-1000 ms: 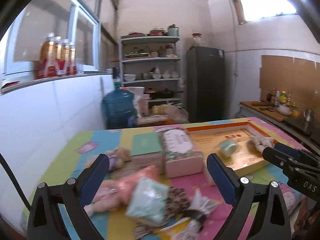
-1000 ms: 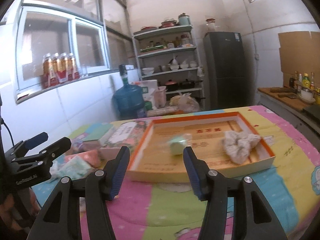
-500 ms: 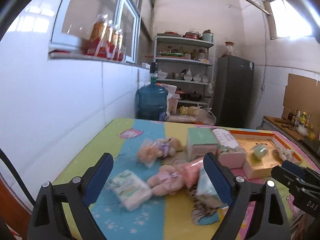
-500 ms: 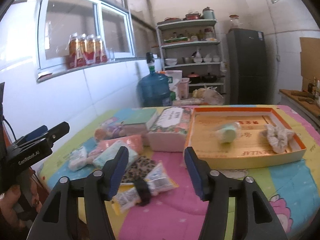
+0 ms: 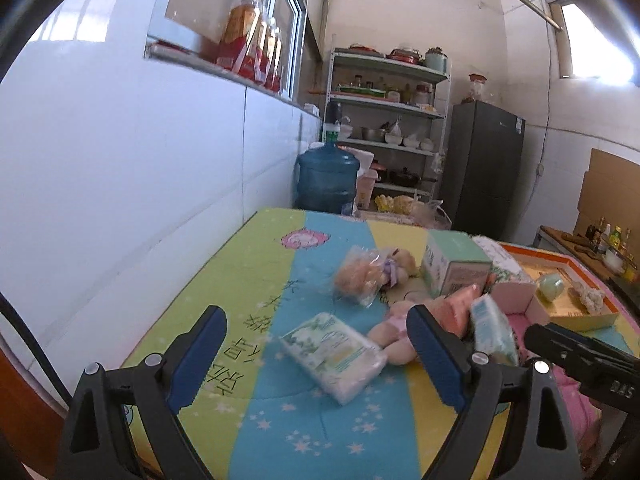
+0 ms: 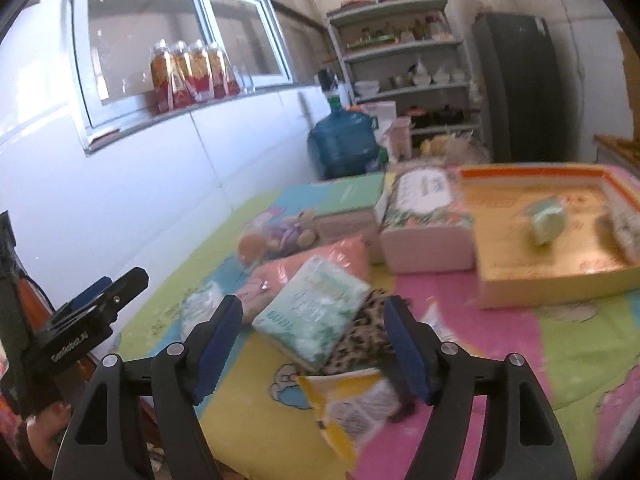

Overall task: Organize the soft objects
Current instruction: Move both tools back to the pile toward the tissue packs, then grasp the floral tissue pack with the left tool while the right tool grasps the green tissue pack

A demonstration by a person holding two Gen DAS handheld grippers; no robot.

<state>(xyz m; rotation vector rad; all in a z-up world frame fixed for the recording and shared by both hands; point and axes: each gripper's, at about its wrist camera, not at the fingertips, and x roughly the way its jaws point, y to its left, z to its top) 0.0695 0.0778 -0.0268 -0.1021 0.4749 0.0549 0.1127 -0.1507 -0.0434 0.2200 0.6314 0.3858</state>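
My left gripper (image 5: 316,354) is open and empty above the table mat, with a white-green tissue pack (image 5: 334,350) lying between and just beyond its fingers. A bagged plush bear (image 5: 366,274) and a pink doll (image 5: 394,334) lie further on. My right gripper (image 6: 312,344) is open and empty, facing a mint tissue pack (image 6: 312,316) that leans on a pink pack (image 6: 316,262) and a leopard-print cloth (image 6: 366,340). A yellow packet (image 6: 352,404) lies near its fingers. The orange tray (image 6: 552,280) holds a mint roll (image 6: 546,220) and a white cloth (image 6: 626,232).
Two tissue boxes stand by the tray, a green-topped one (image 6: 352,204) and a floral one (image 6: 424,224). A white wall runs along the table's left side. A blue water jug (image 5: 326,178), shelves and a dark fridge (image 5: 484,168) stand beyond the table's far end.
Both grippers have pulled back and swung left, away from the tray. The left one now faces the white-green pack, the right one the mint pack pile. Both stayed open.
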